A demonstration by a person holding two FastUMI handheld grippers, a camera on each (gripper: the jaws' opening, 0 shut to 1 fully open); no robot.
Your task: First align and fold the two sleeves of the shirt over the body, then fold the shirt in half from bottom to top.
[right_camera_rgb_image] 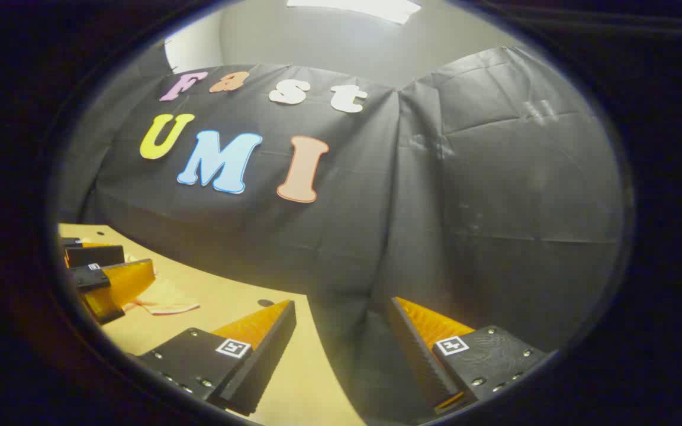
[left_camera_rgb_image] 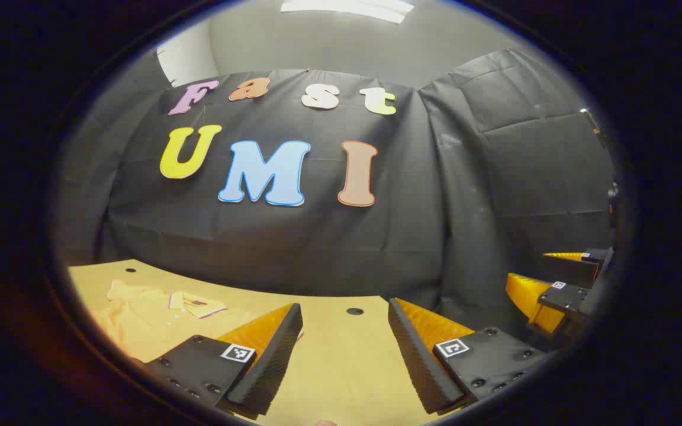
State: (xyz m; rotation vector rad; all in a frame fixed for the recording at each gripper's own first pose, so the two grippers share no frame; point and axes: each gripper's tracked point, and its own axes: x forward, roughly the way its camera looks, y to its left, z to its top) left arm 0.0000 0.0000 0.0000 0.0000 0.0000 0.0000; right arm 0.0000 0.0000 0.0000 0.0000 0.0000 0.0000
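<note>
A pale orange-yellow shirt with a pink-edged collar lies flat on the wooden table, at the lower left of the left gripper view. My left gripper hovers above the table to the right of the shirt, open, nothing between its fingers. My right gripper appears at the far right of that view. In the right gripper view my right gripper is open and empty near the table's right end. The left gripper appears at the far left there, above an edge of the shirt.
The black cloth wall rises just behind the table's far edge. Small dark holes dot the tabletop. The table's right edge runs under my right gripper, with black cloth beyond it.
</note>
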